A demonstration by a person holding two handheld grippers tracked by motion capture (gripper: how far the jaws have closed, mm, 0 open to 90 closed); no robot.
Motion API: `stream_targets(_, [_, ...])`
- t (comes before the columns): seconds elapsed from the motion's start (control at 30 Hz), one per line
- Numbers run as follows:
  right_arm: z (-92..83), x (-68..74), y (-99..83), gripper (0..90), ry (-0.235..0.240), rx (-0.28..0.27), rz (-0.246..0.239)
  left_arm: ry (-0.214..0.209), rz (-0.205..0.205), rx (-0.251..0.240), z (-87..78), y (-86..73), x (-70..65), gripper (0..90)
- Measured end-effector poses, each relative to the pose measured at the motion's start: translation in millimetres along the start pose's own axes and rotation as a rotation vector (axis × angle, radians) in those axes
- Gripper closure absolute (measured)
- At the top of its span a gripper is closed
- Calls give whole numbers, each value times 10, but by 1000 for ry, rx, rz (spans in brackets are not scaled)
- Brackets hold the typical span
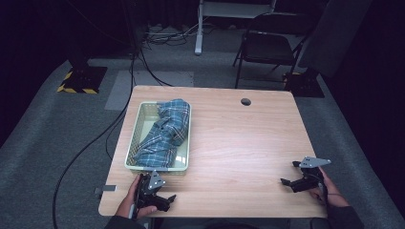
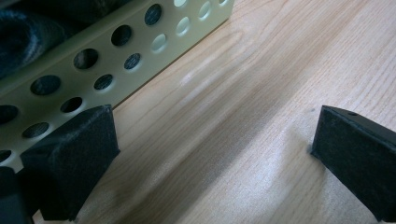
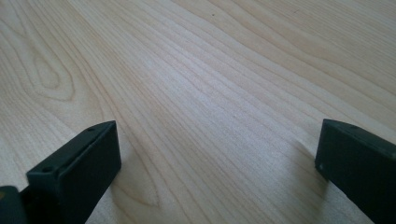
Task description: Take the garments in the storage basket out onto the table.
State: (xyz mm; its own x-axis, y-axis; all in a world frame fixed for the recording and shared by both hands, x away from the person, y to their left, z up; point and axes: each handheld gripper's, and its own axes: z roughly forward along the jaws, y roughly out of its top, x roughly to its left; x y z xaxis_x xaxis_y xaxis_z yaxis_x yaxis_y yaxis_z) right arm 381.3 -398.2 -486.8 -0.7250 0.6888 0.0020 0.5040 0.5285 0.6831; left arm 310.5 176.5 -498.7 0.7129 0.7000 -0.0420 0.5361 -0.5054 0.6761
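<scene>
The left gripper (image 1: pixel 168 196) rests at the near left edge of the table (image 1: pixel 239 143), jaws wide apart w/ nothing between them. In the left gripper view one jaw sits just beside the perforated wall of the basket (image 2: pixel 93 56); I cannot tell if it touches. The right gripper (image 1: pixel 290 173) rests near the right edge, well apart from the basket, also wide and holding nothing; between its jaws is bare wood.

The plaid cloth (image 1: pixel 165 131), blue checked, probably a shirt, lies crumpled inside the pale basket (image 1: pixel 133 138) on the left half of the table, and its far end bulges over the far rim.

I judge the cloth light, soft and not fragile, so it will sag and stretch out when lifted, not come up as one piece. It is not slippery, but a thin pinch can take only one layer. The best hold seems a raised fold near the middle or the bulging far end, maybe w/ both grippers.

Hard to see: collar, sleeves and buttons are lost in the folds, so the real shape is unclear. The underside and the basket bottom are covered. In the left gripper view the cloth is only a dark blur at the top corner.
</scene>
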Motion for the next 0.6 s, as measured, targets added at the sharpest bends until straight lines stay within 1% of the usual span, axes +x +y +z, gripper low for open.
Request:
stream_targets(0.5, [0, 1, 0, 2, 0, 0, 0, 2, 3, -1, 0, 0, 0, 0])
stream_targets(0.6, [0, 1, 0, 2, 0, 0, 1, 8, -1, 8, -2, 9, -9, 2])
